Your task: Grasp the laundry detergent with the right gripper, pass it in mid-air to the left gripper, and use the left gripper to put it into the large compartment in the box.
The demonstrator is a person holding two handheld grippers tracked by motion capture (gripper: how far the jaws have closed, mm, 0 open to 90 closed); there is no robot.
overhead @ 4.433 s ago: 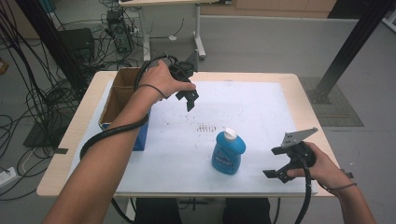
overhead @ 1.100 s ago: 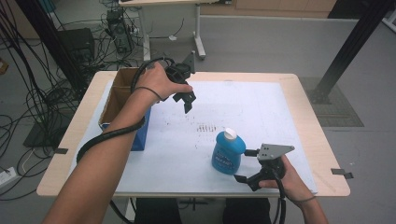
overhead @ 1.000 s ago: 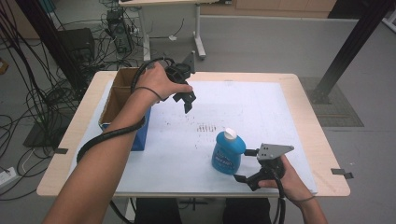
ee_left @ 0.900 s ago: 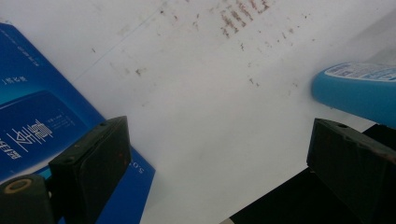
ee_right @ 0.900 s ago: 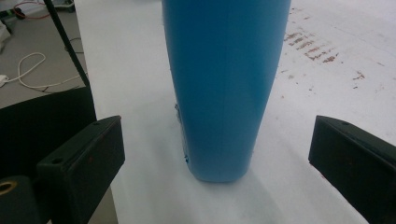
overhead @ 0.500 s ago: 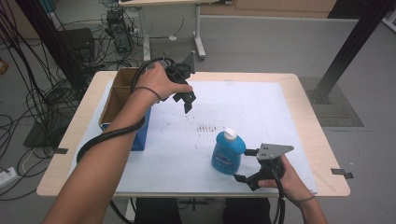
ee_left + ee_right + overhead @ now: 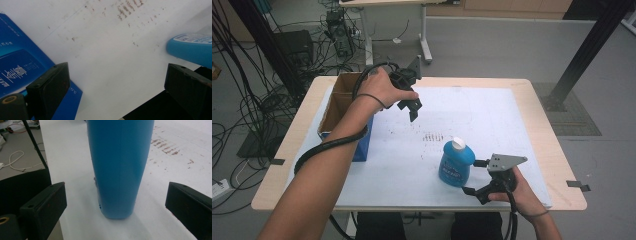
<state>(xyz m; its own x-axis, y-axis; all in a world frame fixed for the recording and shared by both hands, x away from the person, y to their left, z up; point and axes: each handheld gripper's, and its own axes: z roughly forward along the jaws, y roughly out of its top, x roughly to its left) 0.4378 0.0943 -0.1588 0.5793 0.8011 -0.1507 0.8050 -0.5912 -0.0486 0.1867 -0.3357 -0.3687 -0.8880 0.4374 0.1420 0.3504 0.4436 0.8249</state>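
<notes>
A blue bottle with a white cap stands upright on the white sheet near the table's front. My right gripper is open just to its right, jaws pointing at it, one fingertip beside its shoulder and one near its base. The right gripper view has the bottle standing ahead, in line with the gap between the wide-spread jaws, not touching them. My left gripper hangs open above the sheet near the back left, with nothing in it. The left gripper view looks down on the sheet, with the bottle at the right edge.
An open cardboard box with blue sides stands at the table's left. Brown specks mark the white sheet. Cables, a black post and another table's legs stand on the floor behind.
Over the last seconds my right gripper moved left from the table's right edge up to the bottle. In the last second nothing visibly moved. The left gripper stayed put.
</notes>
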